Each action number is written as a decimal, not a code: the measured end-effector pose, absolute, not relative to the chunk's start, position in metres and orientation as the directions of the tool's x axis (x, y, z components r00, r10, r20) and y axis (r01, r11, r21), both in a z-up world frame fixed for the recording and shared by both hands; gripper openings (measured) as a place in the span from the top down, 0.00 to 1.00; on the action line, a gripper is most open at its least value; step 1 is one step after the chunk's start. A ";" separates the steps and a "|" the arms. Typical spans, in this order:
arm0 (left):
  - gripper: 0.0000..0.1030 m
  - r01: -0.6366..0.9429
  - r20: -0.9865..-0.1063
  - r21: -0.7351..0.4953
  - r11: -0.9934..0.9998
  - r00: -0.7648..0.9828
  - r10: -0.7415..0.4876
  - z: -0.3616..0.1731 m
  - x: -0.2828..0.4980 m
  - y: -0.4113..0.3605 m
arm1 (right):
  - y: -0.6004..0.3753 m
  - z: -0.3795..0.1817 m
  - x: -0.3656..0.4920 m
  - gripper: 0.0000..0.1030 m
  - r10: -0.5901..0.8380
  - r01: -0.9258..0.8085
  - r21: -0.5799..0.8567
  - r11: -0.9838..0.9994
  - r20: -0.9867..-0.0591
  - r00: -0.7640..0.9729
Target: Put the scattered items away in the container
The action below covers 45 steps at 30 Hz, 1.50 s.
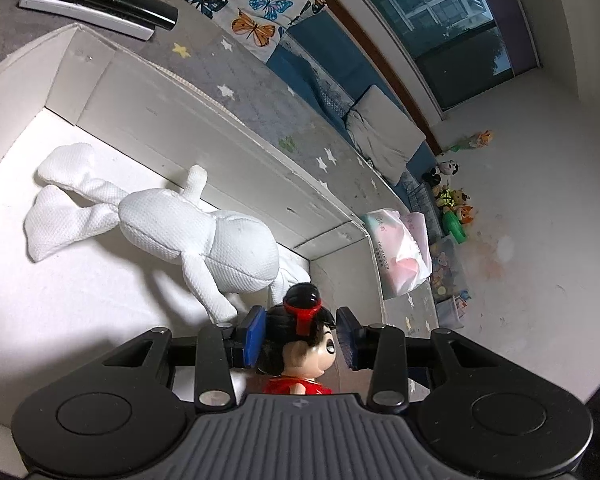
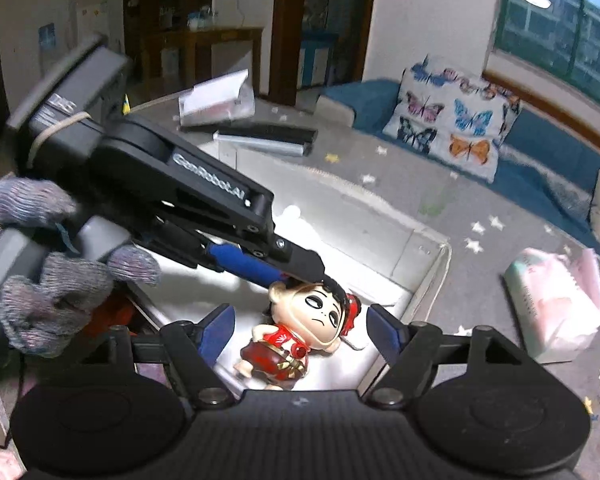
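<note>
Inside the white box (image 1: 228,140) near its corner wall, left tongs (image 1: 300,336) loosely bracketing the doll's (image 1: 300,344) head, pads apparently slack, white plush (image 1: 172,224) alongside, right tongs (image 2: 300,328) spread wide, empty, above.

It was a home, a living or play room; a butterfly-print cushion (image 2: 454,118) lay on blue window-side seating (image 2: 548,152); a star-patterned grey mat (image 1: 260,92) covered the floor; stuffed toys (image 1: 452,196) crowded a corner; wooden shelving (image 2: 204,40) stood behind.
</note>
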State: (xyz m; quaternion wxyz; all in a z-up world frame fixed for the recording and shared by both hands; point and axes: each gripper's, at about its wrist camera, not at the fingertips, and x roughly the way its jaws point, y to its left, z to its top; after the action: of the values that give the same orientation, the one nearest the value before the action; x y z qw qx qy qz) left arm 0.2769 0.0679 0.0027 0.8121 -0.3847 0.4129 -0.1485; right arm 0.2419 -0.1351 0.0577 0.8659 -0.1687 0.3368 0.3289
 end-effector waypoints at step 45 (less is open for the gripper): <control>0.60 0.151 -0.562 -0.611 0.778 0.610 -0.559 0.029 0.155 -0.001 | -0.209 0.005 0.122 0.25 0.368 -0.437 0.039 0.899 -0.611 0.701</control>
State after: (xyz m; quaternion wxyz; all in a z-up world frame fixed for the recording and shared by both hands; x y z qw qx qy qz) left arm 0.1552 -0.0006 0.0291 0.8581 -0.2616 0.3904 -0.2069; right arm 0.1215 -0.2091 0.0052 0.9206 -0.0543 0.3191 0.2184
